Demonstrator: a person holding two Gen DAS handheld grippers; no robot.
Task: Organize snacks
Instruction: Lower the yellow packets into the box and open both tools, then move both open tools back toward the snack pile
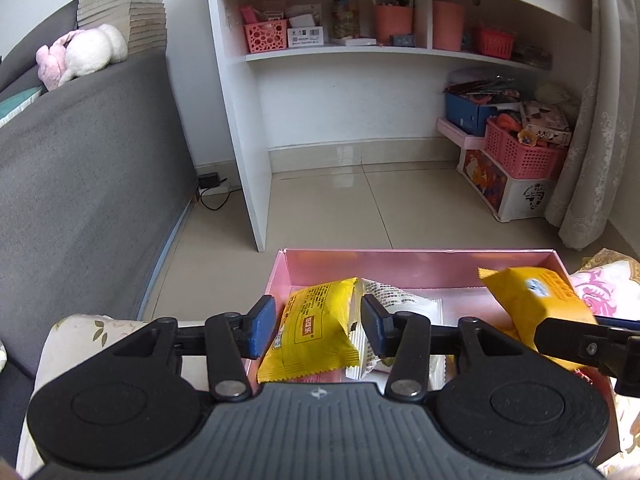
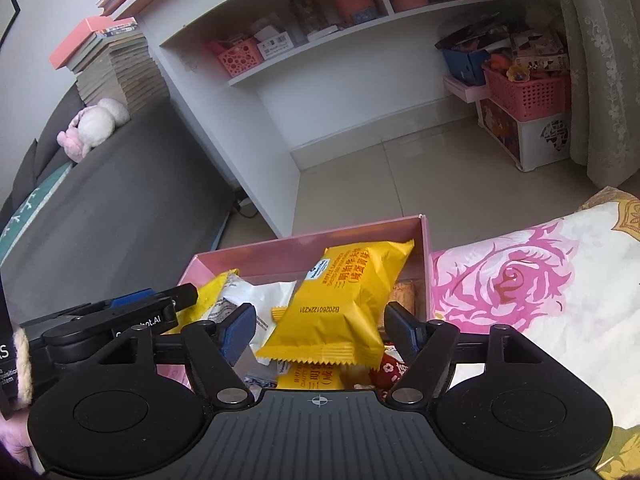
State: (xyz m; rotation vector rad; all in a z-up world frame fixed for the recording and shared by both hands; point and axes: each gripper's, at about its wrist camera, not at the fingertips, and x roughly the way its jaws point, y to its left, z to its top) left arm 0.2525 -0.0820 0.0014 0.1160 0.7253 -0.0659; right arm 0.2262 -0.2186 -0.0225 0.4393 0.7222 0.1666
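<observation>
Left gripper (image 1: 318, 322) spread, yellow pack (image 1: 312, 328) loose between pads, inside pink box (image 1: 400, 268). Right gripper (image 2: 320, 330) spread around orange pack (image 2: 340, 304) atop other snacks. White pack (image 1: 404, 300) adjacent. Floral cloth (image 2: 520, 280) right; desk (image 1: 240, 120) far.

Each camera sits just behind its own fingers, tilted down and forward. The left one looks squarely over the pink box (image 1: 420, 268) from close by, towards the white shelf unit (image 1: 340, 52) straight ahead. The right one stands close beside it, rolled, so the shelf leans. Both share the box, the floor (image 1: 360, 204), the grey sofa (image 1: 88, 152) and the shelves.
</observation>
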